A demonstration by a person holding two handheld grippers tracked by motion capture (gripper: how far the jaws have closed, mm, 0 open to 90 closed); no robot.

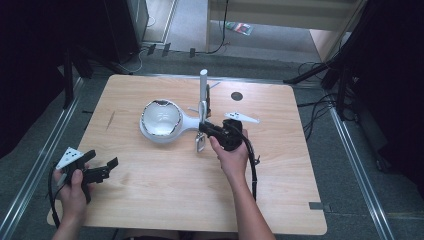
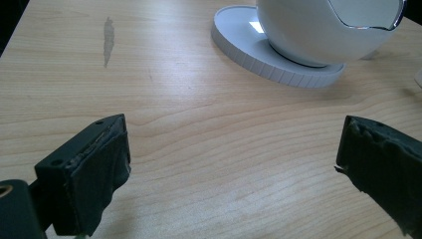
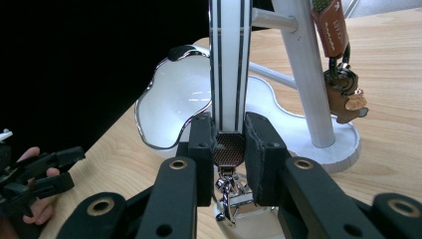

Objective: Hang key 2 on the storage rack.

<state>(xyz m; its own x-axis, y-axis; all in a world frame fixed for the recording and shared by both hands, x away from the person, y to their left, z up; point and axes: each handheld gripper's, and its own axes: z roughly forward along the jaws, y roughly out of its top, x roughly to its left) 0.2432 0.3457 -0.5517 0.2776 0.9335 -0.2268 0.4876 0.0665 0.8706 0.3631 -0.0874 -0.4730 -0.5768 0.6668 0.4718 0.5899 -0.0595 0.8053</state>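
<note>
At the left of the pale wooden bench (image 1: 165, 195), the left tongs (image 1: 102, 167) are resting in the person's hand with jaws wide apart and nothing between them, well clear of the work. Near the middle, the white egg-shaped bowl with a chrome-edged rim (image 1: 161, 119) is sitting on its round white ribbed base (image 2: 268, 59), joined to the white upright stand with side pegs (image 1: 203, 95). Just right of it, the right tongs (image 3: 229, 149) are clamping a white strap with black stripes and a brown woven end tab (image 3: 229, 74), with a silver metal clasp (image 3: 230, 191) dangling below the jaws, close beside the stand. A brown leather key fob with a small bear-shaped charm (image 3: 343, 94) is already hanging from a peg. The risks, as it looks: the grip is biting only the narrow tab, so the strap could be slipping free; the swinging clasp could be snagging the bowl's rim; and a sideways push against the slim stand could be tipping it or knocking the fob loose.
</note>
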